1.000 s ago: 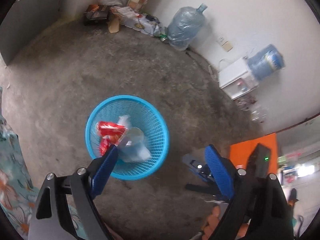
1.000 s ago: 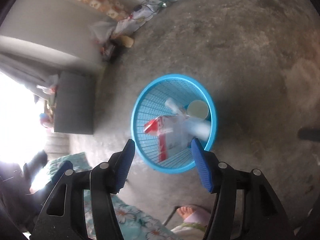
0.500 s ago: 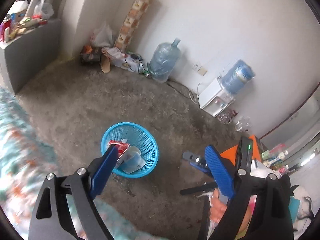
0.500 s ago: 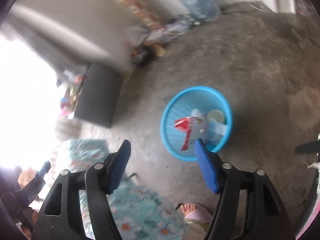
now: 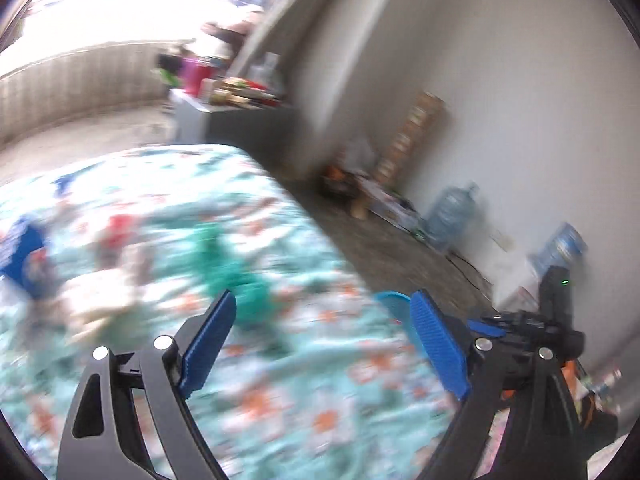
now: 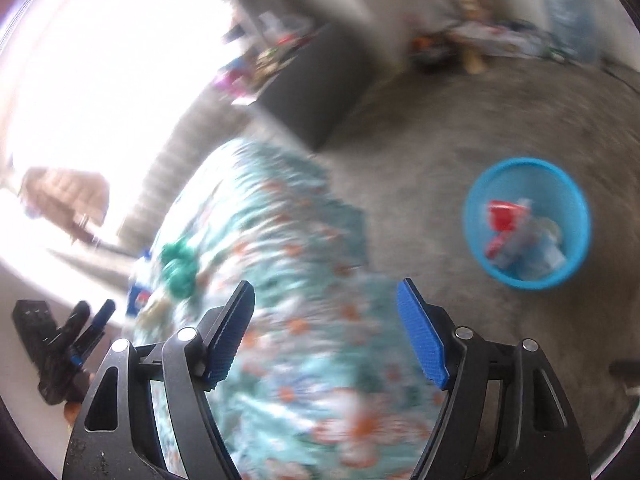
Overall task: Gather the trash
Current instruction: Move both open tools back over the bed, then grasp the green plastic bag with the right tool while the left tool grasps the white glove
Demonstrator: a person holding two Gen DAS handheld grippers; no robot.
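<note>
A blue mesh basket (image 6: 578, 208) stands on the concrete floor with a red wrapper (image 6: 502, 222) and clear plastic trash inside; only its rim (image 5: 390, 300) shows in the left wrist view. My left gripper (image 5: 322, 342) is open and empty above a floral-covered bed (image 5: 120, 184). Blurred items lie on the bed: a green crumpled thing (image 5: 236, 276), a blue packet (image 5: 20, 256), a red scrap (image 5: 118, 226) and a pale wad (image 5: 96, 300). My right gripper (image 6: 326, 334) is open and empty over the bed edge. The green thing (image 6: 178, 266) also shows there.
A grey cabinet (image 5: 240, 128) with clutter stands by the wall. Water jugs (image 5: 450, 216), boxes and bags line the far wall. The other gripper (image 6: 60, 344) shows at the left of the right wrist view. Both views are motion-blurred.
Both grippers have swung up and away from the basket toward the bed. The basket has slid to the right edge of each view. Both stay open and empty.
</note>
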